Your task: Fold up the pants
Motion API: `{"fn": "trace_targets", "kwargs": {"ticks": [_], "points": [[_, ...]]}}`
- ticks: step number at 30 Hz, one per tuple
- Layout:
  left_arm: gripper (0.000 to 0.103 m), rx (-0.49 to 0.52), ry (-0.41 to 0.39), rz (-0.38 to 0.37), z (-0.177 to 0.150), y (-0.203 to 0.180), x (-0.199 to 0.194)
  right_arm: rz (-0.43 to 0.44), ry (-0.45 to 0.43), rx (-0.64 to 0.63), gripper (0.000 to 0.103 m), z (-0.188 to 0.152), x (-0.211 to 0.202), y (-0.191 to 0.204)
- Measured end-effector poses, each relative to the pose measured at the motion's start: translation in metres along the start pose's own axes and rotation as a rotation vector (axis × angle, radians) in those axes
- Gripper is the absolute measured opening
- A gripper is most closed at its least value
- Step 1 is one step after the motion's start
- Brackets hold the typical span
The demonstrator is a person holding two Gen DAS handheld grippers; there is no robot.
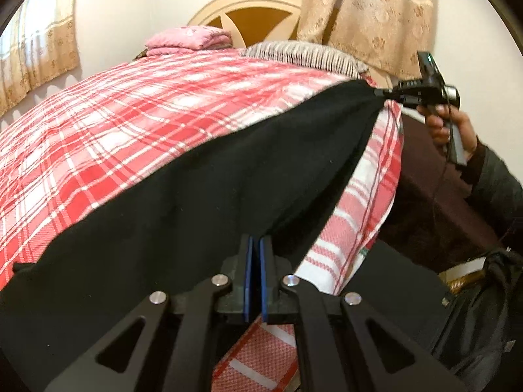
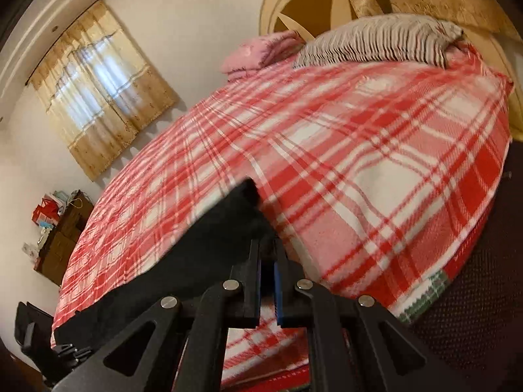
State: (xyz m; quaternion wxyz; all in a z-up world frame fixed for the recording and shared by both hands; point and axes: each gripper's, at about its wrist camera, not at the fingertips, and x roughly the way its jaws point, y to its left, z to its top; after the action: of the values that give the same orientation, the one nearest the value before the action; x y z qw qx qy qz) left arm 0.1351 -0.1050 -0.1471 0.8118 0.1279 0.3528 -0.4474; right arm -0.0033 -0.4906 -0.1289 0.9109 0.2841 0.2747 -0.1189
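The black pants (image 1: 196,202) hang stretched between my two grippers over the bed's near side. In the left wrist view my left gripper (image 1: 256,243) is shut, its blue pads pinching the fabric's near edge. My right gripper (image 1: 387,93) is at the far right, shut on the other end, with a hand (image 1: 454,127) around its handle. From the right wrist camera, my right gripper (image 2: 267,250) pinches a raised corner of the pants (image 2: 196,254). The cloth runs down-left from there to my left gripper (image 2: 70,349).
A red and white plaid blanket (image 1: 130,114) covers the bed. A folded pink blanket (image 1: 186,40) and a striped pillow (image 1: 304,54) lie by the headboard (image 1: 258,16). A dark bag (image 1: 483,320) sits low right. A brown cabinet (image 2: 62,232) stands by the curtained window (image 2: 101,81).
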Motion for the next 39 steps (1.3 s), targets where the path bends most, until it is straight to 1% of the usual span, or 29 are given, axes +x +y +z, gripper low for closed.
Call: {"fn": "trace_targets", "kwargs": {"ticks": [3, 5, 7, 10, 13, 14, 15, 16, 17, 18, 20, 21, 22, 23, 25, 26, 28, 30, 31, 34, 35, 36, 38, 39], "points": [[0.005, -0.019, -0.022, -0.007, 0.001, 0.005, -0.007, 0.006, -0.009, 0.004, 0.006, 0.002, -0.002, -0.001], [0.005, -0.008, -0.021, -0.018, -0.001, 0.003, -0.008, -0.006, -0.002, 0.001, 0.006, 0.002, 0.0, -0.001], [0.004, 0.026, 0.006, -0.017, -0.008, -0.003, -0.003, -0.035, 0.007, -0.006, 0.006, -0.002, 0.004, -0.004], [0.004, 0.048, 0.054, -0.013, -0.023, -0.009, 0.007, -0.049, 0.012, -0.008, 0.006, -0.004, 0.008, -0.006], [0.005, 0.074, 0.079, 0.043, -0.033, -0.011, 0.015, -0.062, 0.006, -0.047, 0.006, -0.005, 0.004, 0.0], [0.005, 0.061, 0.072, 0.036, -0.034, -0.009, 0.014, -0.071, 0.005, -0.055, 0.01, -0.005, 0.003, 0.002], [0.006, 0.044, 0.065, 0.035, -0.033, -0.006, 0.013, -0.101, -0.003, -0.063, 0.022, -0.005, 0.001, 0.003], [0.006, 0.03, 0.06, 0.036, -0.033, -0.003, 0.01, -0.138, -0.024, -0.066, 0.028, -0.004, -0.003, 0.003], [0.006, 0.025, 0.055, 0.036, -0.032, -0.001, 0.008, -0.163, -0.049, -0.063, 0.042, -0.004, -0.008, 0.003], [0.006, 0.023, 0.044, 0.042, -0.032, 0.0, 0.003, -0.185, -0.078, -0.057, 0.045, -0.003, -0.015, 0.002], [0.007, 0.013, 0.021, 0.053, -0.034, 0.004, -0.009, -0.217, -0.116, -0.066, 0.045, -0.001, -0.025, 0.008], [0.009, 0.009, 0.007, 0.06, -0.034, 0.006, -0.016, -0.213, -0.137, -0.083, 0.045, -0.002, -0.03, 0.016], [0.014, 0.004, -0.006, 0.073, -0.035, 0.009, -0.022, -0.198, -0.15, -0.105, 0.045, -0.003, -0.034, 0.024], [0.018, -0.009, -0.023, 0.097, -0.036, 0.013, -0.029, -0.174, -0.156, -0.141, 0.045, -0.006, -0.035, 0.036], [0.035, -0.044, -0.047, 0.144, -0.041, 0.026, -0.043, -0.121, -0.143, -0.22, 0.046, -0.016, -0.033, 0.061], [0.037, -0.063, -0.06, 0.193, -0.046, 0.037, -0.053, -0.083, -0.121, -0.261, 0.046, -0.022, -0.029, 0.075], [0.037, -0.095, -0.067, 0.26, -0.054, 0.055, -0.067, -0.004, -0.057, -0.34, 0.046, -0.037, -0.017, 0.1], [0.037, -0.155, -0.072, 0.361, -0.069, 0.084, -0.087, 0.035, -0.017, -0.408, 0.046, -0.052, -0.005, 0.122], [0.037, -0.184, -0.074, 0.408, -0.076, 0.097, -0.097, 0.038, -0.007, -0.436, 0.046, -0.06, -0.002, 0.13], [0.037, -0.29, -0.087, 0.619, -0.102, 0.142, -0.14, 0.052, 0.027, -0.542, 0.046, -0.083, 0.011, 0.157], [0.037, -0.323, -0.094, 0.67, -0.11, 0.155, -0.153, 0.057, 0.035, -0.572, 0.046, -0.089, 0.013, 0.165], [0.039, -0.35, -0.092, 0.713, -0.117, 0.165, -0.163, 0.07, 0.046, -0.613, 0.046, -0.098, 0.017, 0.175], [0.046, -0.412, -0.084, 0.782, -0.134, 0.186, -0.18, 0.099, 0.061, -0.668, 0.046, -0.11, 0.019, 0.19], [0.047, -0.433, -0.081, 0.788, -0.14, 0.193, -0.184, 0.117, 0.062, -0.694, 0.046, -0.116, 0.02, 0.198]]}}
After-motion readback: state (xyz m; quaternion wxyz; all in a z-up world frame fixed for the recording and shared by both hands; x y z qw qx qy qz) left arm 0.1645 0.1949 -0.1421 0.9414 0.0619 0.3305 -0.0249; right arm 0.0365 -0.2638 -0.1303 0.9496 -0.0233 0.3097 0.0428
